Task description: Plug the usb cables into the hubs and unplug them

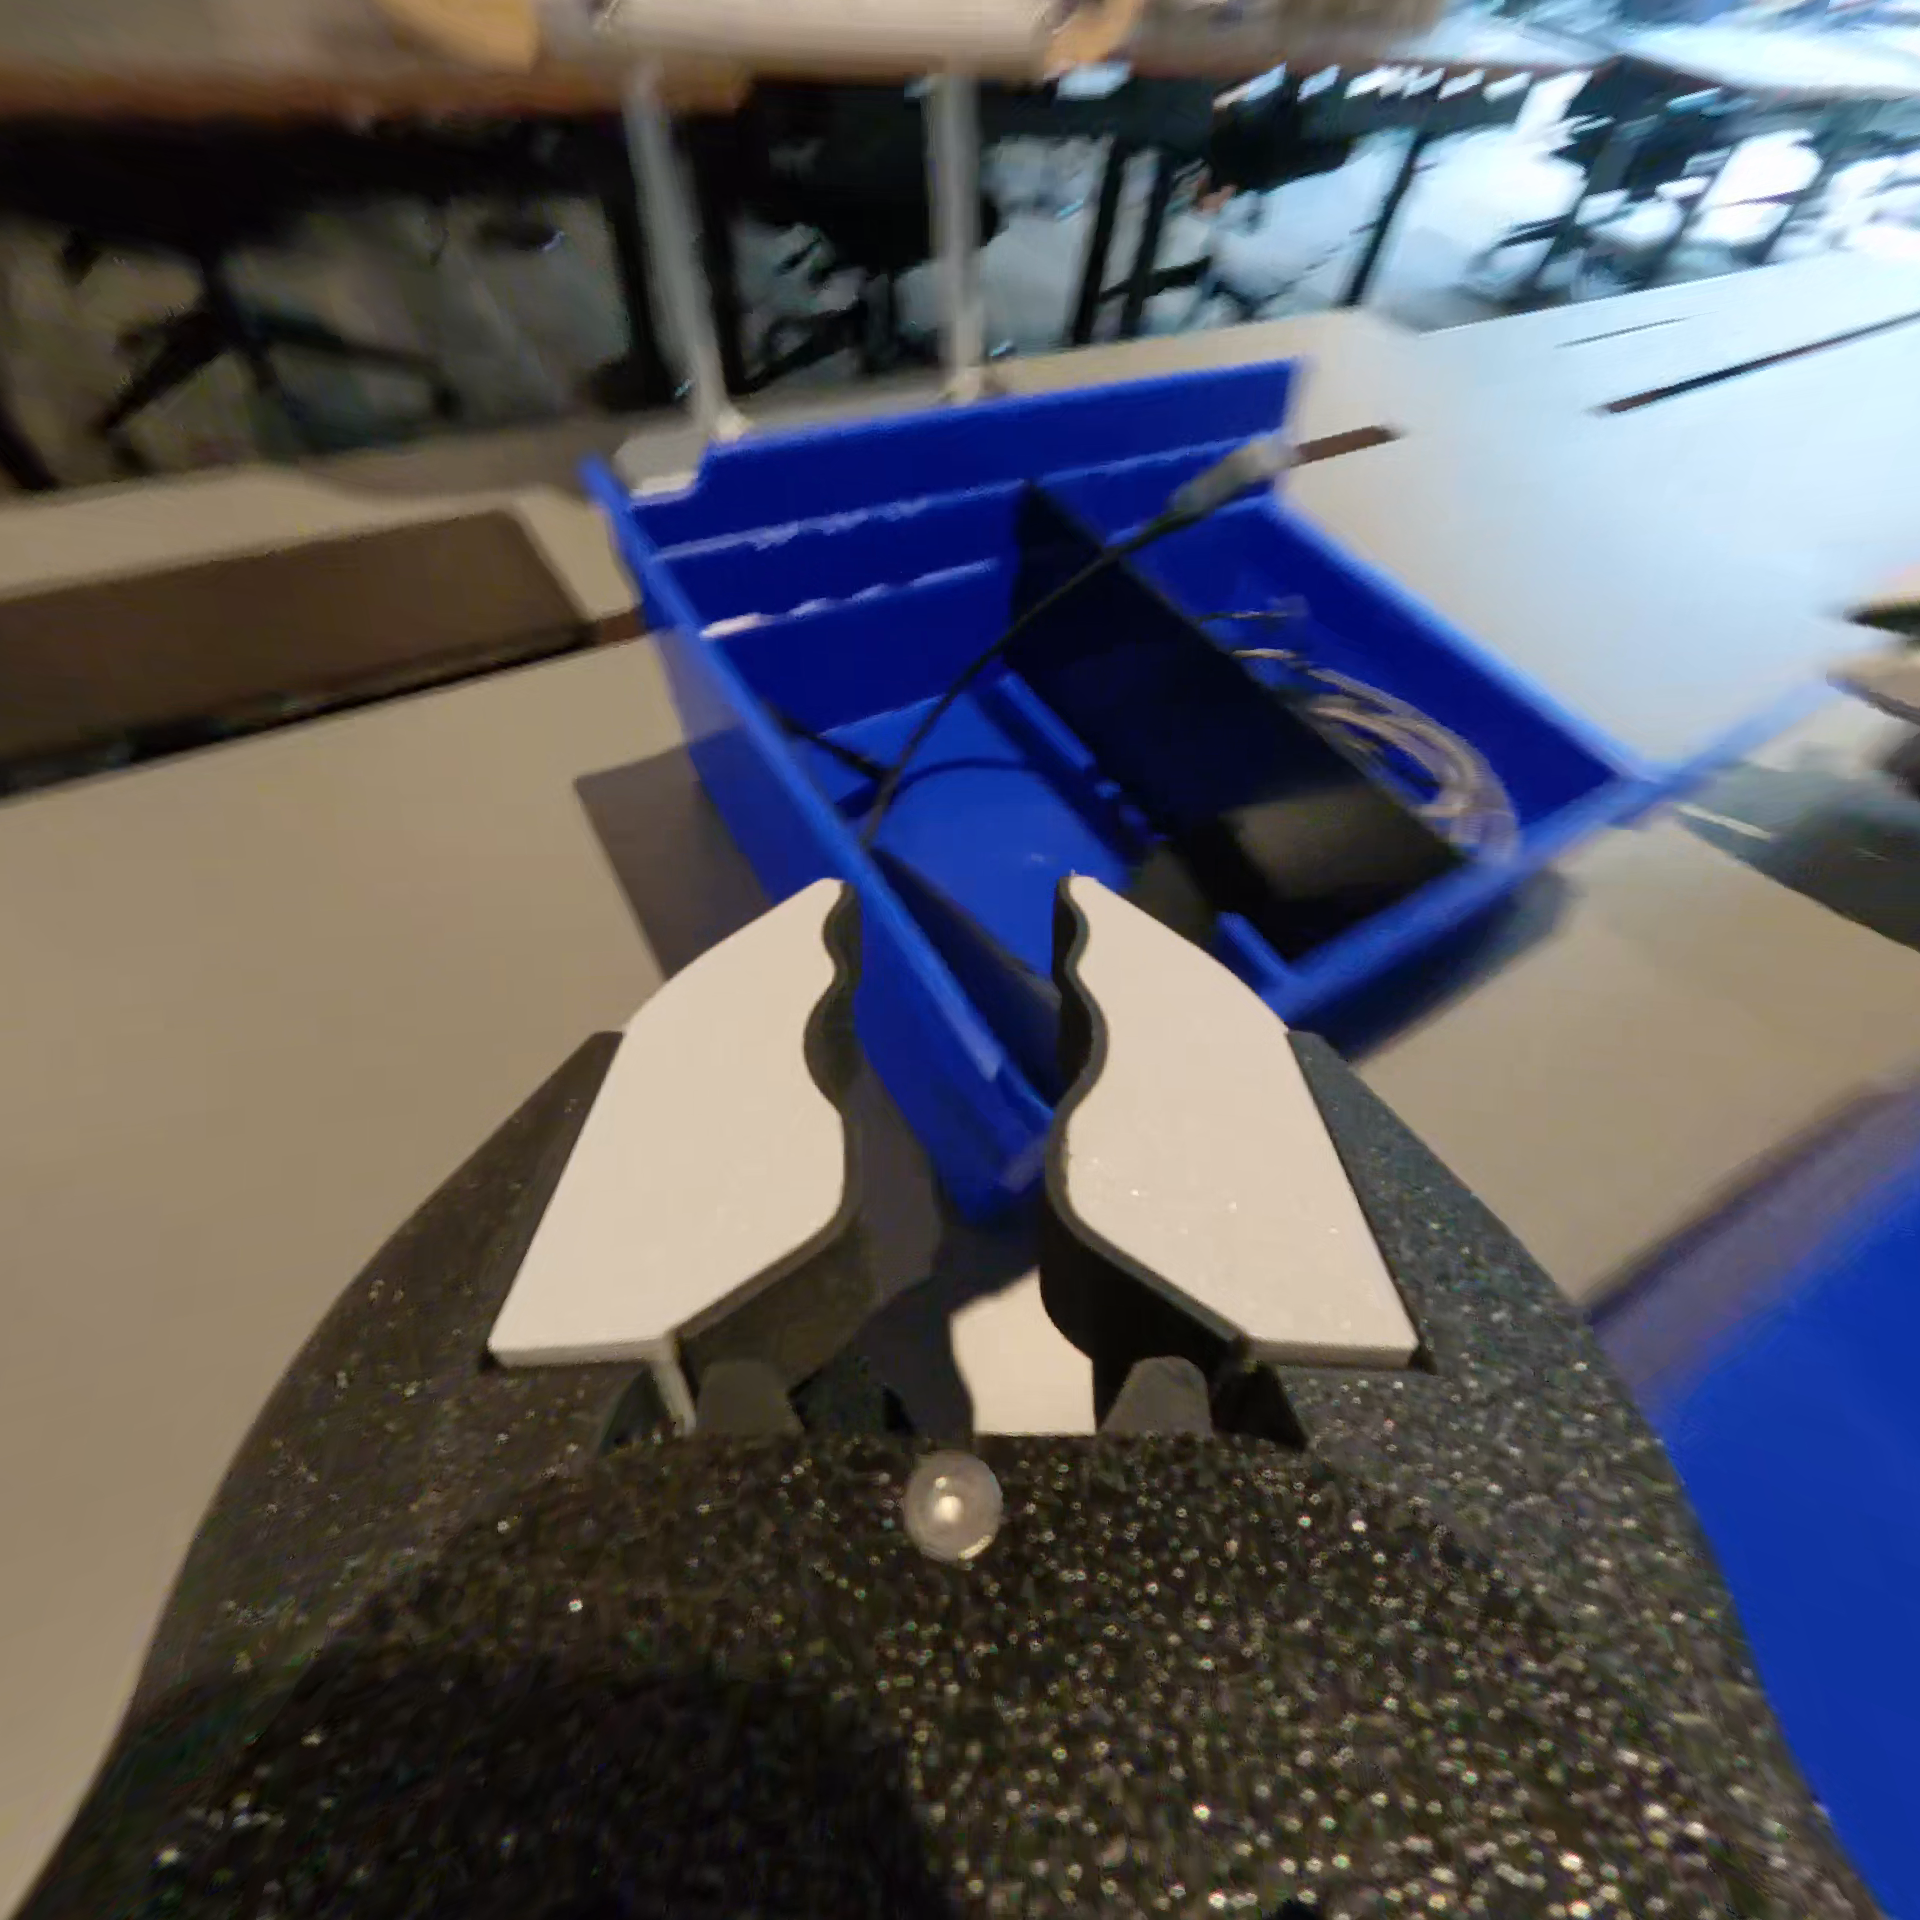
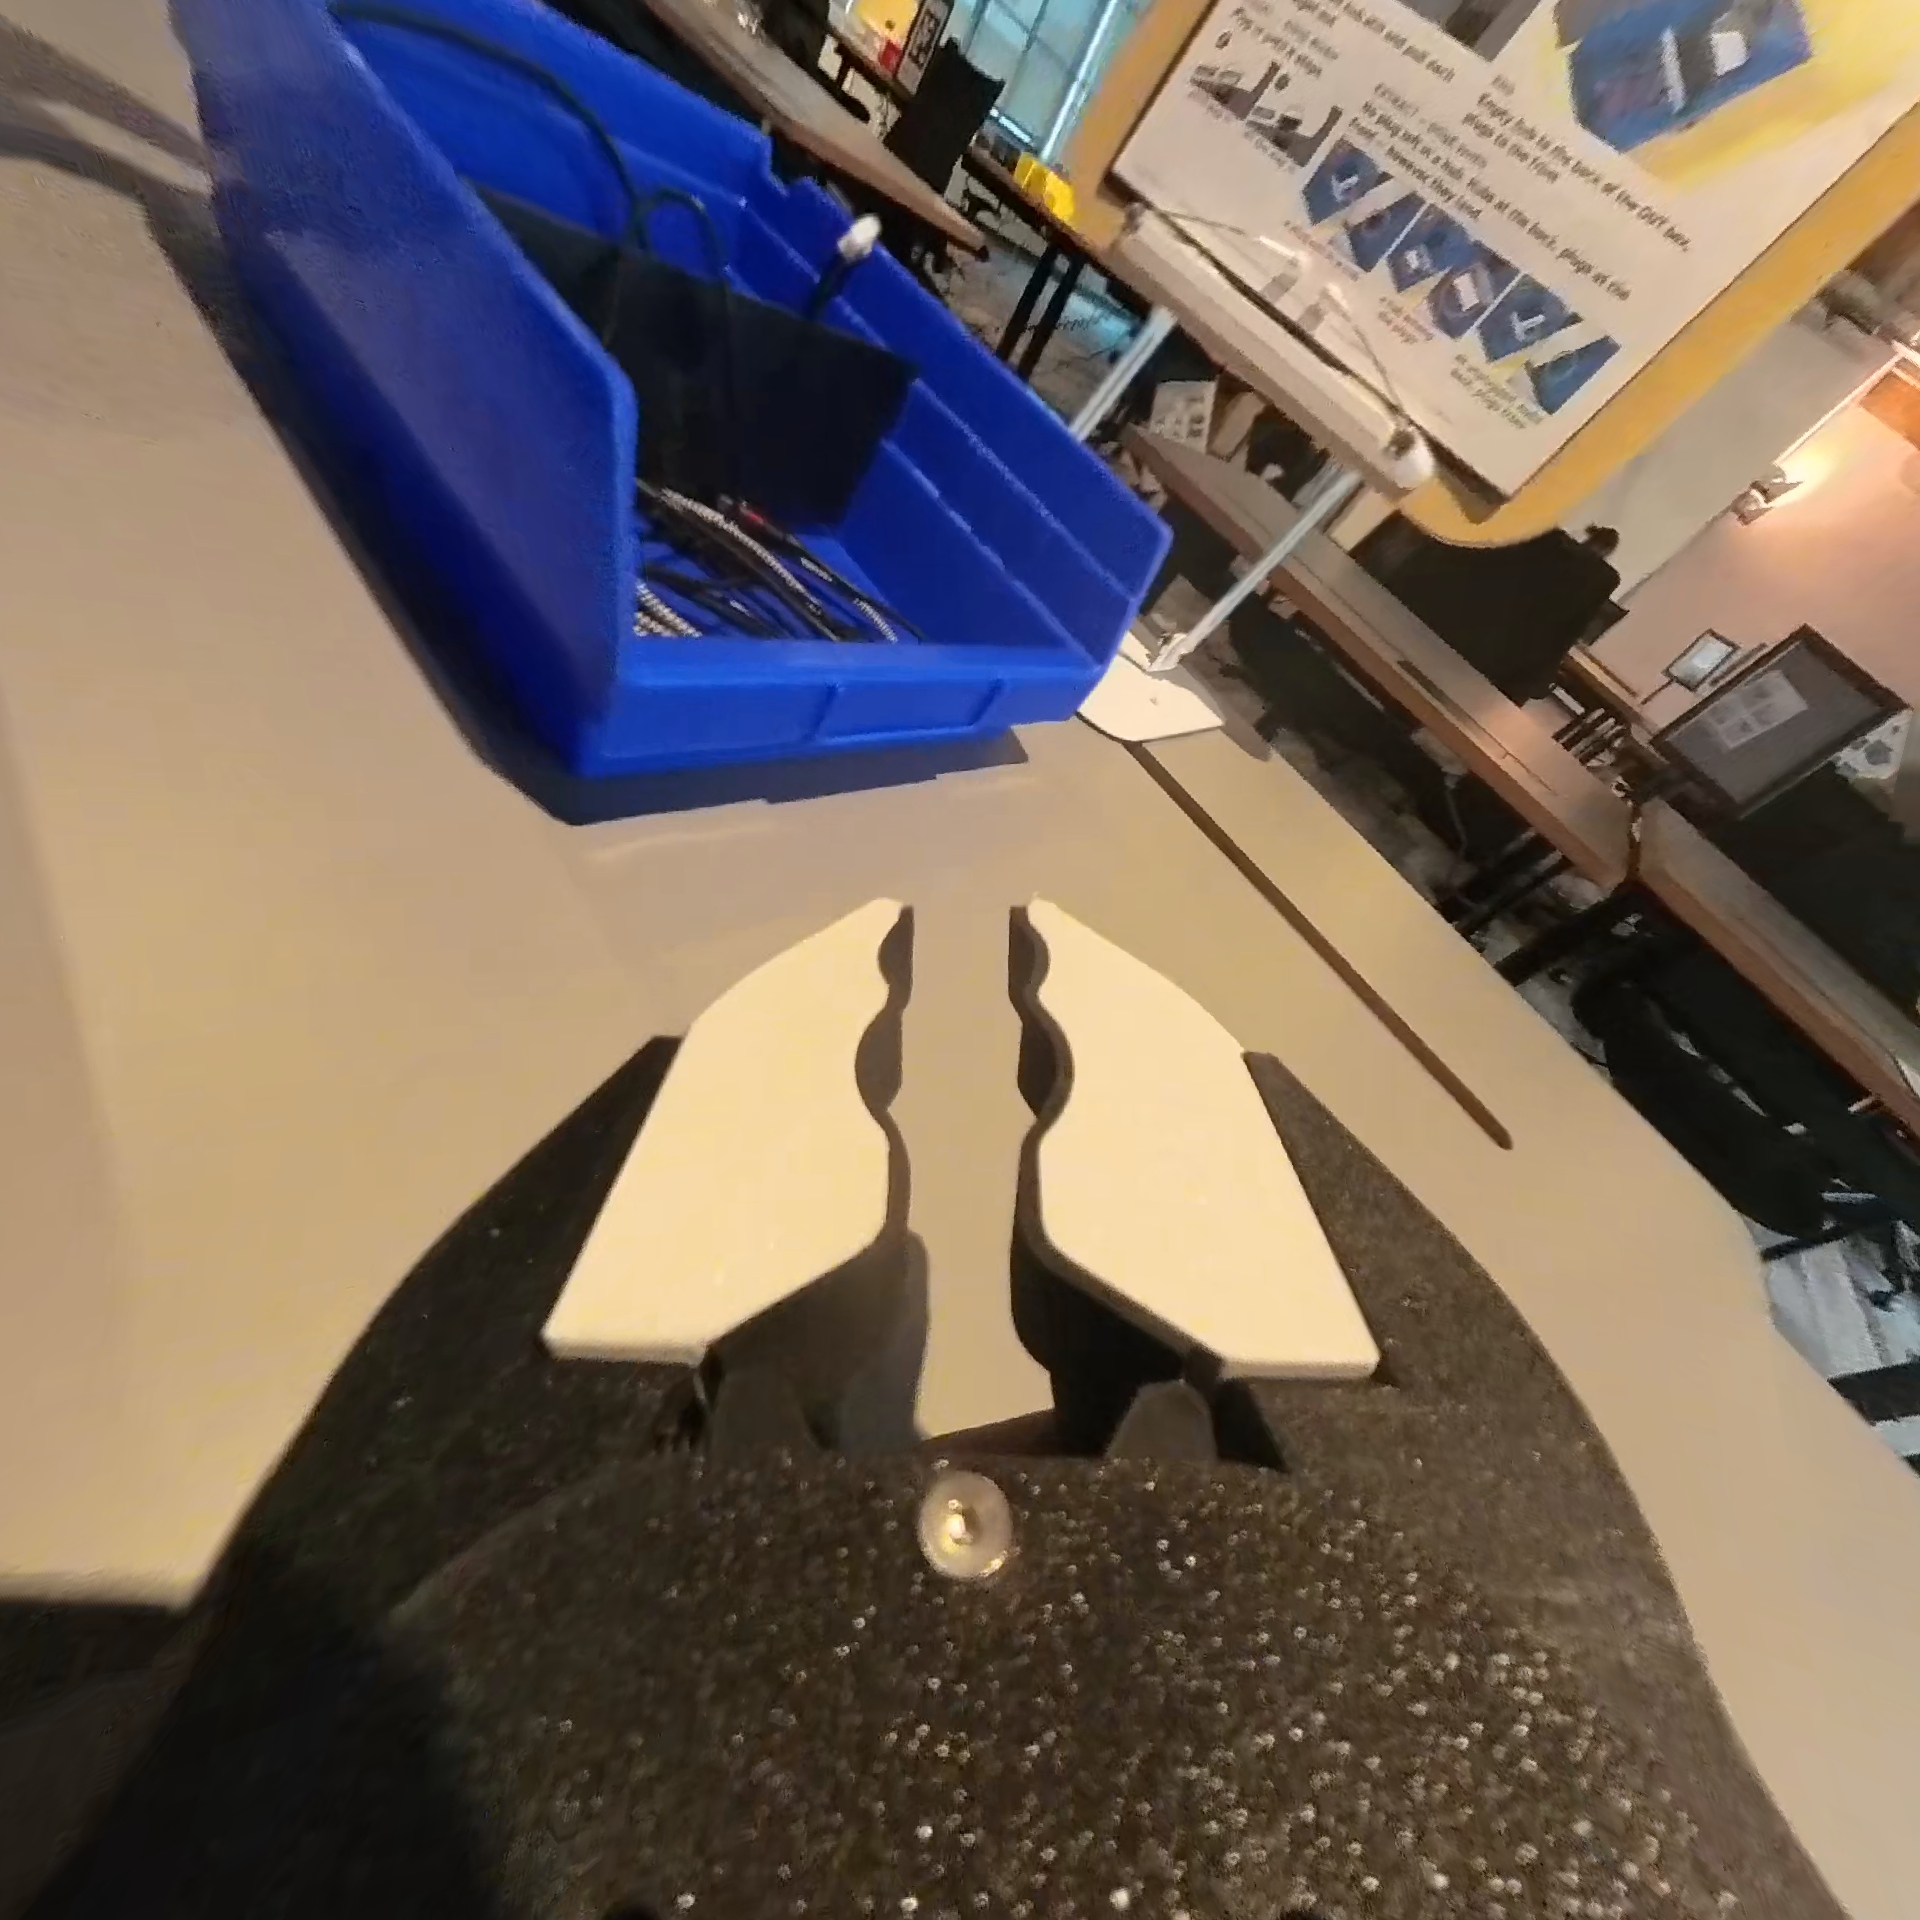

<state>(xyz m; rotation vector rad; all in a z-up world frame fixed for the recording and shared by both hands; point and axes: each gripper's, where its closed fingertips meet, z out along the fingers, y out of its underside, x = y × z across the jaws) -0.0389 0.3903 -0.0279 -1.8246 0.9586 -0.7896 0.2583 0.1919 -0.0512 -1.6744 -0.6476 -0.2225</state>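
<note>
1. The left tool (image 1: 951, 904) has its jaws apart with nothing between them, poised over the near corner of a blue bin (image 1: 1039, 499), probably lined up to reach inside.
2. The right tool (image 2: 961, 914) is parted too, and empty, low above the bare grey bench (image 2: 312, 883), well short of its own blue bin (image 2: 862, 707); it looks to be waiting its turn.
3. In the left view, a thin black cable (image 1: 966, 675) arcs up across a black divider (image 1: 1143, 665); a flat dark block, possibly a hub (image 1: 1340, 842), lies beyond it.
4. In the right view, braided cables (image 2: 748, 592) lie heaped in the front compartment, kept sorted by another divider (image 2: 769, 405).
</note>
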